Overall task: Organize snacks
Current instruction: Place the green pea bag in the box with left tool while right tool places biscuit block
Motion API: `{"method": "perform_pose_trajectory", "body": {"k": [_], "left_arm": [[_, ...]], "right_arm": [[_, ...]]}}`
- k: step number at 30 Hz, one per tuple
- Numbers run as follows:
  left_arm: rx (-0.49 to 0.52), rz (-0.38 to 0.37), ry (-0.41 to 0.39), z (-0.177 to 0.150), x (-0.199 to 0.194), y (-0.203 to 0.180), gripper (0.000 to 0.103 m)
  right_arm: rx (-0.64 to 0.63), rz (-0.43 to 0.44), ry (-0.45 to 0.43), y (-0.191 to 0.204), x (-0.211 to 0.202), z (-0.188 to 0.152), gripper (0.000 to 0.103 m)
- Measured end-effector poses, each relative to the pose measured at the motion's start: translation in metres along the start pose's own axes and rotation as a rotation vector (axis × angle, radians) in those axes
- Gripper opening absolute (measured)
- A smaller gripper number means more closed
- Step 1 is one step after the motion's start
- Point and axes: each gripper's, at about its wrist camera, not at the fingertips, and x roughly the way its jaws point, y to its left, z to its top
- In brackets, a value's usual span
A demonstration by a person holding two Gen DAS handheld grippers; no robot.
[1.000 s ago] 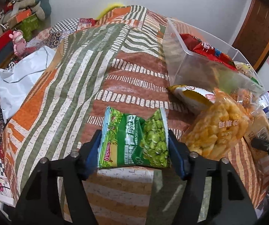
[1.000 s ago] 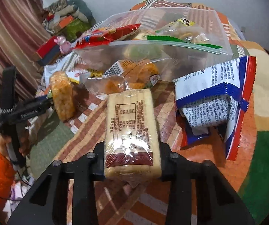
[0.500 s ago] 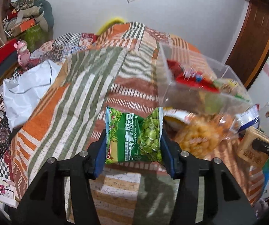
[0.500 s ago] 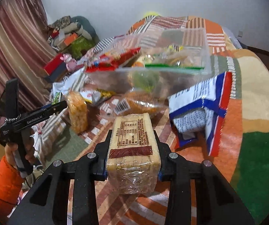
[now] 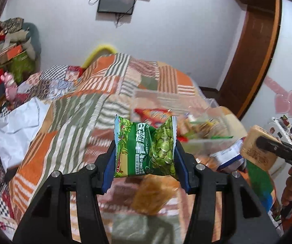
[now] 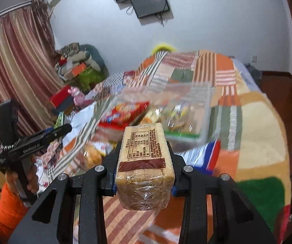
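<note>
Above the patchwork bed (image 5: pixel 68 126), your left gripper (image 5: pixel 145 152) has its fingers (image 5: pixel 108 162) clamped on a green pea snack packet (image 5: pixel 146 146), held upright and clear of the cover. Your right gripper (image 6: pixel 144 168) has its fingers pressed against both sides of a clear-wrapped biscuit block (image 6: pixel 144 162), also off the bed. Beyond both lies the clear plastic bin (image 6: pixel 186 118) on the bed with a red packet (image 6: pixel 125 111) and other snacks inside. Just beside it, a blue-and-white bag (image 6: pixel 203 154) and an orange puffed-snack bag (image 5: pixel 154 193) lie loose on the cover.
</note>
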Motion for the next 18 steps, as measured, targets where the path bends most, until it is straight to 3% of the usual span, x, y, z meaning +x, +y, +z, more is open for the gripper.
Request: {"method": "perform_pose_trajectory", "body": {"k": [9, 18], "left_arm": [[0.051, -0.069, -0.037, 0.032, 0.016, -0.037, 0.052], [0.082, -0.099, 0.007, 0.043, 0.058, -0.062, 0.052]], "right_arm": [[0.022, -0.030, -0.103, -0.016, -0.002, 0.034, 0.033], [0.024, -0.050, -0.097, -0.027, 0.022, 0.050, 0.033]]}}
